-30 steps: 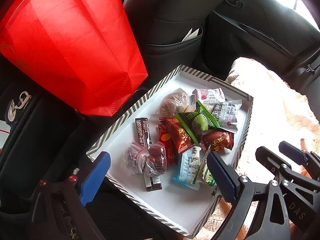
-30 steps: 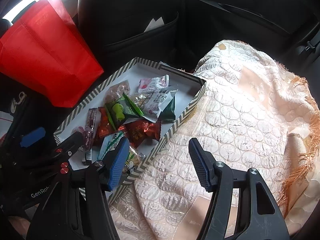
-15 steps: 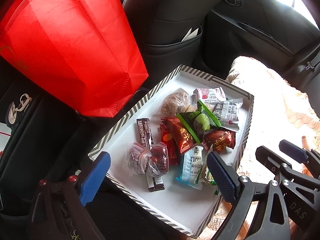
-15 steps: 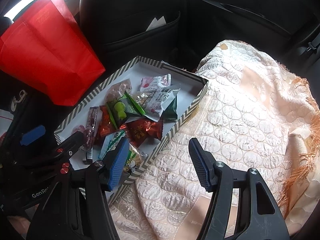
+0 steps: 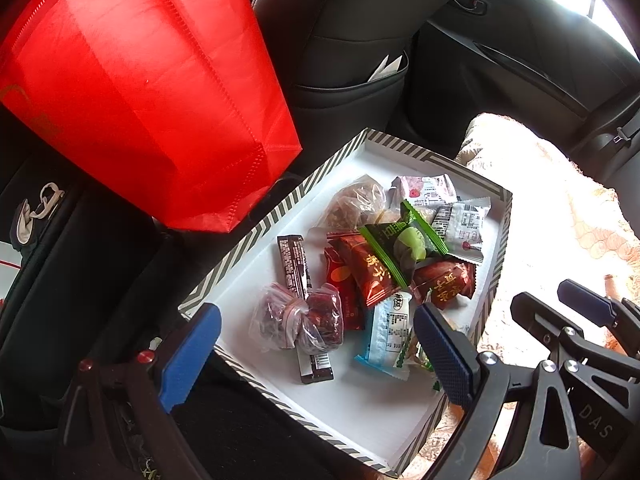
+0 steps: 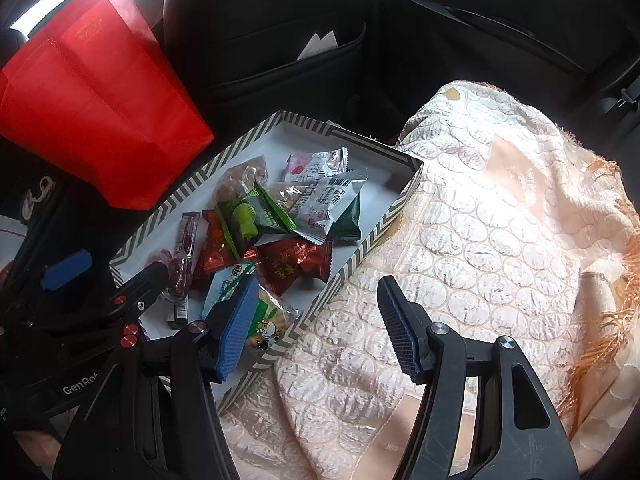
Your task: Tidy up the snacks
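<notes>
The left gripper [image 5: 316, 350] and right gripper [image 6: 316, 326], both blue-padded, hang spread wide and empty. Below them, wrapped snacks [image 5: 372, 264] lie heaped in a white cardboard tray with a striped rim [image 5: 256, 236], set on a car's back seat beside a cream quilted cover [image 6: 480, 240] and a red fabric bag [image 5: 140, 80].

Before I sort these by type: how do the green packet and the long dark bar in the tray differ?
The green packet is short, broad and bright, lying on top of other wrappers; the dark bar is long, narrow and brown-black, with clear-wrapped sweets lying across it. The packet shows a pale green picture, the bar only small print. Both lie sealed in the striped tray.
</notes>
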`<state>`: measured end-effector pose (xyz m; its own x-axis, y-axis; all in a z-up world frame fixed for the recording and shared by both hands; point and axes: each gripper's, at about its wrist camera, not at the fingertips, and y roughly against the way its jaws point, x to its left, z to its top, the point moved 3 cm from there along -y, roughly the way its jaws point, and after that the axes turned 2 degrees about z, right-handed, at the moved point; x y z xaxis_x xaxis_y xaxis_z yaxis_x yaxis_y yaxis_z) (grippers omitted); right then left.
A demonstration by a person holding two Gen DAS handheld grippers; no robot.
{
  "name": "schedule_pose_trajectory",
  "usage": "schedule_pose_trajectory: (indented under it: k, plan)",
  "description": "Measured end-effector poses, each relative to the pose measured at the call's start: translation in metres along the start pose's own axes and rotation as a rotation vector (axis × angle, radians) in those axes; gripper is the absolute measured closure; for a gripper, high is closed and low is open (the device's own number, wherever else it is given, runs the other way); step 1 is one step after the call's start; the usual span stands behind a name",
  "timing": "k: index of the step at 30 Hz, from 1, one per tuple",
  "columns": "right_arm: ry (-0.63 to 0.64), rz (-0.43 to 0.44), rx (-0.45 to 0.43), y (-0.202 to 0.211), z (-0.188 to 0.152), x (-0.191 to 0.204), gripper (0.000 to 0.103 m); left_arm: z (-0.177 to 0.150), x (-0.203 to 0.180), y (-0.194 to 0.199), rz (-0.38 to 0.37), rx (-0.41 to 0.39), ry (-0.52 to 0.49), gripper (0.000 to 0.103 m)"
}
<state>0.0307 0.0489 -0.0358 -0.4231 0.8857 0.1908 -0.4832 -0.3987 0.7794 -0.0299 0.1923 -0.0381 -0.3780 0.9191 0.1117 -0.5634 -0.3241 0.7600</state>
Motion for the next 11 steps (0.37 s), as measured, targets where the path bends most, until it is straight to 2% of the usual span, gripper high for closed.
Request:
schedule_pose_trajectory:
  k: [11]
  plan:
    - [-0.004,0.006,0.003,-0.0009,-0.0004,-0.0007,0.041,-0.0002,-0.0008,-0.0003,0.007,-0.016,-0.009,0.005]
